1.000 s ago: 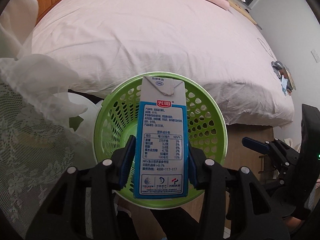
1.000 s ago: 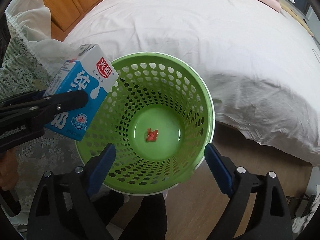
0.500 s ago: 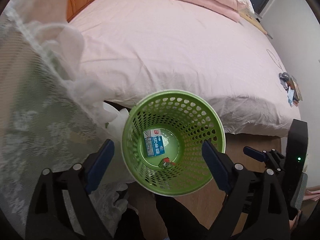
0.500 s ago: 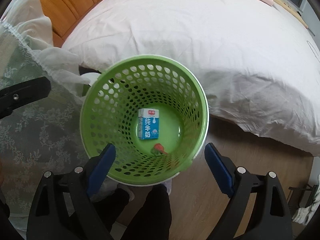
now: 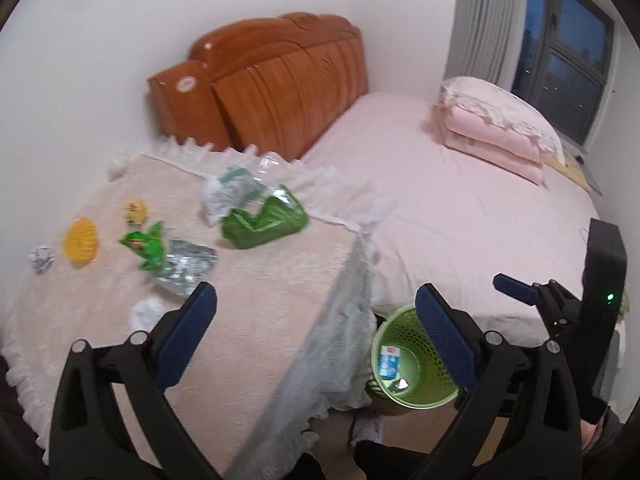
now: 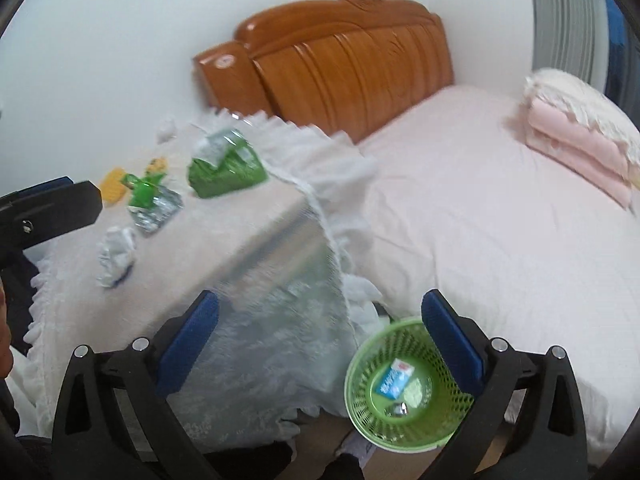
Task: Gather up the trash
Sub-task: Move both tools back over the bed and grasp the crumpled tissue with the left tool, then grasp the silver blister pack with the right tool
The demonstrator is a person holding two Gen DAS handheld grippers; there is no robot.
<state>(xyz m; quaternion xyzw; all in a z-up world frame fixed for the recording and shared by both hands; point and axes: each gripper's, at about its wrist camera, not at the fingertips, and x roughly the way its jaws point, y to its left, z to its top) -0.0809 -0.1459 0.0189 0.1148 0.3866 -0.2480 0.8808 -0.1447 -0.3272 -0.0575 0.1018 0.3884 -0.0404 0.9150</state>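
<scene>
Left gripper (image 5: 316,320) spread wide, blue pads parted, nothing between them. Right gripper (image 6: 320,330) likewise wide apart and empty, held just off to the right of the left one, its dark body and one blue pad showing at the right edge of the left wrist view.

Just below and right of the left gripper's right finger: green basket (image 5: 412,360), standing on the floor between the lace-covered table (image 5: 260,320) and the bed (image 5: 460,208). Inside it, milk carton (image 5: 389,361) lying flat on the bottom, blue and white face up, with a small dark scrap (image 5: 401,383) beside it. From the right wrist, same basket (image 6: 400,380) under the right finger, carton (image 6: 394,378) tilted within.

Ahead and left of the left gripper, on the table top: crumpled white tissue (image 5: 146,312) nearest, just beyond the left finger. Past that, silver foil wrapper (image 5: 186,266) touching a small green wrapper (image 5: 146,242). Farther left, yellow round piece (image 5: 81,239) and a grey paper ball (image 5: 41,257) near the table's edge. Beyond, a small yellow item (image 5: 136,211), blurred. Farther ahead, large green bag (image 5: 266,220) with a clear crumpled plastic bag (image 5: 232,194) lying against it.

Farthest: wooden headboard (image 5: 272,80) against the wall, and folded pink bedding (image 5: 500,128) ahead right on the bed.
</scene>
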